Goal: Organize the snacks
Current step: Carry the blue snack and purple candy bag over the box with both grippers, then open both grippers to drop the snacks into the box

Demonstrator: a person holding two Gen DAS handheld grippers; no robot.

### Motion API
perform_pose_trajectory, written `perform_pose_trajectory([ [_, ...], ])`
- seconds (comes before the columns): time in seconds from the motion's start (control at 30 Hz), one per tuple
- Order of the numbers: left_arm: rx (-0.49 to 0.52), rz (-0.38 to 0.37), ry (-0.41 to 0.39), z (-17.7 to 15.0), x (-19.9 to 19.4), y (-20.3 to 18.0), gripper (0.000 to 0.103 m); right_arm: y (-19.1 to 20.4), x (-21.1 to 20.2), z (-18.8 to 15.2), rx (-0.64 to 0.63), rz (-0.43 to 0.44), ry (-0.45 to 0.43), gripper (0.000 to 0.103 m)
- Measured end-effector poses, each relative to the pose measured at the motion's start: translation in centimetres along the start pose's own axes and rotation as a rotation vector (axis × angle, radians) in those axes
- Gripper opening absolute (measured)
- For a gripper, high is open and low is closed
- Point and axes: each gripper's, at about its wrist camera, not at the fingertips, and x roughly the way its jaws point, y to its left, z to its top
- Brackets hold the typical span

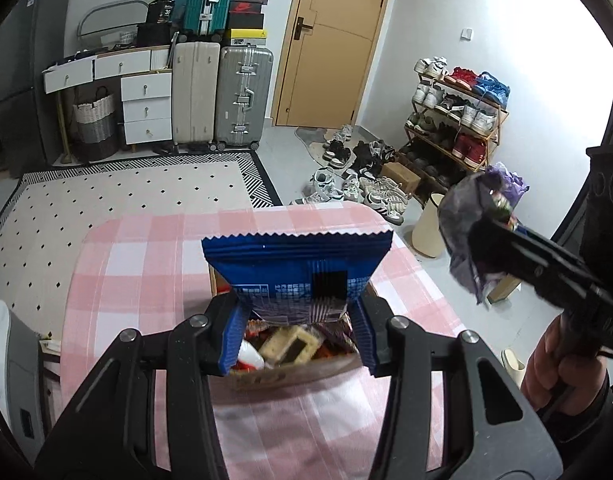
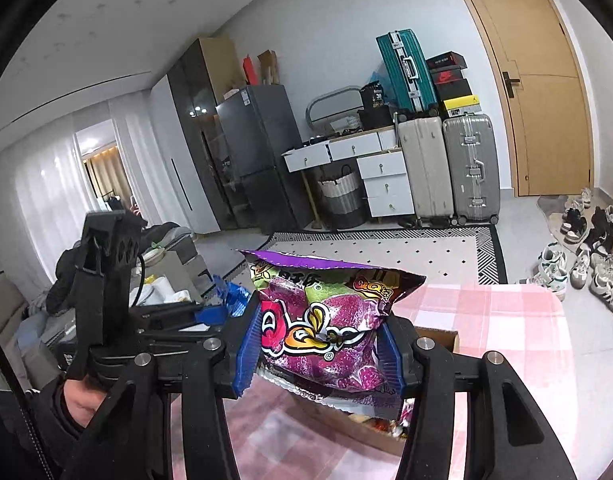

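Note:
My left gripper [image 1: 298,320] is shut on a blue snack packet [image 1: 298,264] and holds it above a cardboard box [image 1: 290,374] full of mixed snacks on the pink checked table [image 1: 138,272]. My right gripper [image 2: 320,344] is shut on a purple snack bag [image 2: 326,320] and holds it above the same box [image 2: 442,338]. In the left wrist view the right gripper [image 1: 494,236] with the purple bag [image 1: 466,232] is up at the right, beyond the table edge. In the right wrist view the left gripper [image 2: 214,312] with the blue packet [image 2: 230,294] is at the left.
The table's far edge [image 1: 306,210] drops to a patterned rug [image 1: 126,196]. Suitcases [image 1: 222,96], white drawers [image 1: 146,104] and a door [image 1: 330,40] stand behind. A shoe rack [image 1: 454,120], loose shoes and a cream bin [image 1: 428,226] are at the right.

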Motion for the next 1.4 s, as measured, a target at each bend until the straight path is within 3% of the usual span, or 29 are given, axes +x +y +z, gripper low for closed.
perform_pose_trajectory([
  [0.27,-0.023,-0.010,0.081,2.1,5.9,1.5,0.043,-2.2,4.9,1.0,0.014,-0.024,0.048,0.051],
  [0.73,-0.053,0.003,0.154,0.5,13.4,3.8,0.043,-6.6,12.4,-2.2,0.054,-0.062,0.132,0.052],
  [0.83,-0.052,0.012,0.170,0.6,14.9,3.6,0.043,-7.3,14.3,-3.2,0.045,-0.087,0.176,0.057],
  [0.9,-0.053,0.036,0.194,0.4,16.2,3.6,0.049,-7.8,15.1,-4.0,0.049,-0.112,0.193,0.059],
  [0.97,-0.062,0.042,0.225,0.1,17.2,3.6,0.064,-8.4,15.9,-4.6,0.066,-0.118,0.207,0.069],
  [1.1,-0.063,0.045,0.234,-0.6,17.8,3.7,0.066,-9.0,15.1,-4.7,0.066,-0.135,0.171,0.073],
  [1.4,-0.056,0.063,0.193,-1.6,14.8,3.6,0.066,-9.1,11.2,-4.3,0.098,-0.136,0.083,0.077],
])
